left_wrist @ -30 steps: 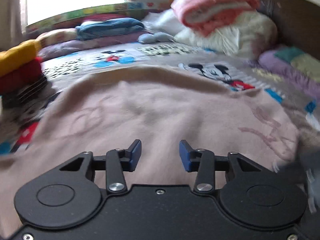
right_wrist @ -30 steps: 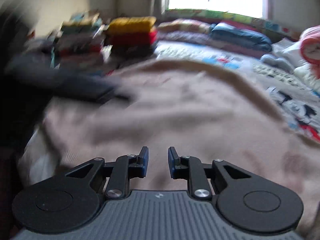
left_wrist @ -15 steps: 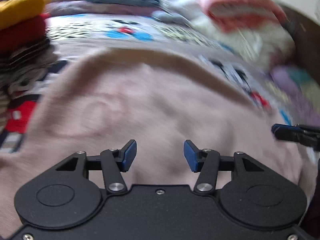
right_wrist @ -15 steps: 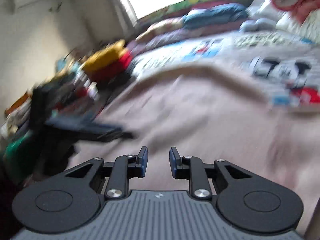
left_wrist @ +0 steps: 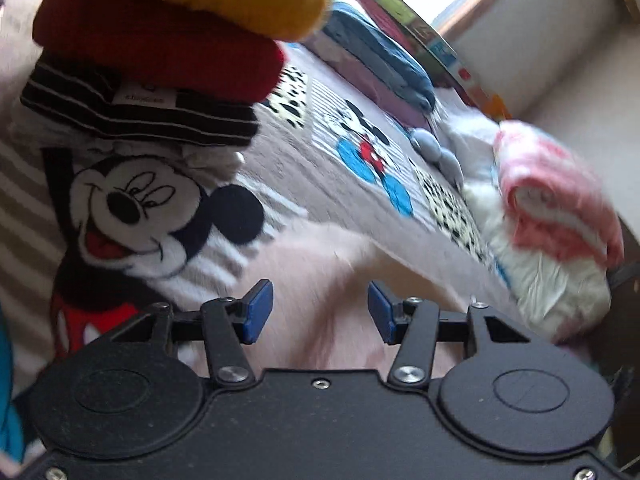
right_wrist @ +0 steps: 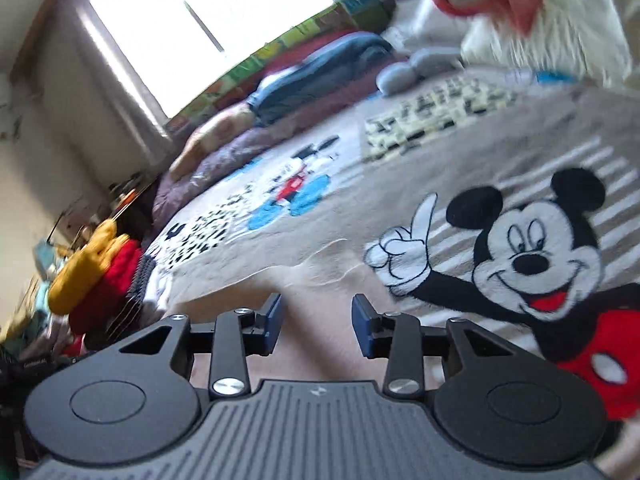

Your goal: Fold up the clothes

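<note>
- Right now we see our left gripper (left_wrist: 320, 310) low over a pale pink garment (left_wrist: 316, 276), its blue-padded jaws spread wide with nothing between them.
- We see that pink garment lying flat on the Mickey Mouse blanket (left_wrist: 312, 152), with its far edge just ahead of the left fingertips; the cloth there is blurred, so we cannot tell whether the pads touch it.
- From the left wrist view, we find a stack of folded clothes (left_wrist: 160, 60) at the upper left: a yellow piece on top, a red one under it, then a black-and-white striped one, all resting on the blanket just beside a large Mickey face.
- We see a pink-and-white bundle (left_wrist: 560, 208) on a white pillow (left_wrist: 552, 284) at the right of that view, and a folded blue piece (left_wrist: 384, 56) along the far edge of the bed.
- Our right gripper (right_wrist: 318, 330) also stands apart at the jaws, holding nothing, above the near part of the same pink garment (right_wrist: 320, 292), whose edge runs across just ahead of the pads.
- In the right wrist view, we see a big Mickey figure on the blanket (right_wrist: 400, 184) to the right of the gripper, the stack of folded clothes (right_wrist: 104, 276) at the far left, and a bright window (right_wrist: 208, 28) behind the bed.
</note>
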A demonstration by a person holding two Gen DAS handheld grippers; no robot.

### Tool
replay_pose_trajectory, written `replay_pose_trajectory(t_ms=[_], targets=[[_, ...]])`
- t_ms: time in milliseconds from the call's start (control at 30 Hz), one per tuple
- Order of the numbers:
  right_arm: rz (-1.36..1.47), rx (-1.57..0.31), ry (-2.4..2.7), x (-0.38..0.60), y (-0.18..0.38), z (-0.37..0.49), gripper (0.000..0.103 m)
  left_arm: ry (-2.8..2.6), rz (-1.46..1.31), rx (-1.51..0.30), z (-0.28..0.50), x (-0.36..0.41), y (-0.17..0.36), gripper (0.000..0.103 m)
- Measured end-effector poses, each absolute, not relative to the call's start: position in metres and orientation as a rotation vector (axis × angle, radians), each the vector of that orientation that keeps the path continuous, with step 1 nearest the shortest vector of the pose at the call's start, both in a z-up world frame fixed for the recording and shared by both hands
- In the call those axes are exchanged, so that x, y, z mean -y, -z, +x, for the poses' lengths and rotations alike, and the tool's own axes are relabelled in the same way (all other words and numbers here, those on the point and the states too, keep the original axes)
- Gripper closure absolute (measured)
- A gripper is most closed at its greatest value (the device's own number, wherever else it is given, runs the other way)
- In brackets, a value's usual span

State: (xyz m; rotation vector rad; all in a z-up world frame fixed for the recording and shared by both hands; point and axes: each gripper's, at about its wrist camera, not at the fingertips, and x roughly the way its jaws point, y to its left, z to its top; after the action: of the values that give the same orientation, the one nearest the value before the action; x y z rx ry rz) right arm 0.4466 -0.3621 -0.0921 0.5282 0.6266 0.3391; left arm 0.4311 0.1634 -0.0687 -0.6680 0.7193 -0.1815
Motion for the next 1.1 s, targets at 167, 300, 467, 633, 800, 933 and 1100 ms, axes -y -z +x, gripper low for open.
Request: replay_pose_trajectory(t_ms=[167,300,467,633,800,933,1100], targets=[[0.528,-0.697,-0.362,0.358,0.102,0.49,0.055,0.172,-0.693,-0.757,0.461,-0.184,0.081,0.052],[0.597,-0.753,-0.376,0.364,0.116,0.514,0.055,0.21,-0.768,-0.796,0.478,-0.196,0.097,0.052],[0.693,-0.803,-0.412,0.37,0.133,0.533,0.054,0.271,-0.834,-0.853,0.497,-0.201,0.116,0.052],[0.766,-0.85,-0.457,0.377,0.15,0.545,0.054,0.361,-0.909,-0.853,0.511,-0.208,0.126,0.052],[0.819,-0.852,-0.51,0.377,0.157,0.551,0.067,0.437,-0.801,-0.847,0.519,-0.192,0.115,0.093],[0.816,-0.788,-0.563,0.371,0.148,0.546,0.093,0.44,-0.662,-0.759,0.507,-0.176,0.099,0.099],[0.77,-0.607,-0.495,0.382,0.122,0.527,0.093,0.387,-0.701,-0.657,0.496,-0.198,0.1,0.1]])
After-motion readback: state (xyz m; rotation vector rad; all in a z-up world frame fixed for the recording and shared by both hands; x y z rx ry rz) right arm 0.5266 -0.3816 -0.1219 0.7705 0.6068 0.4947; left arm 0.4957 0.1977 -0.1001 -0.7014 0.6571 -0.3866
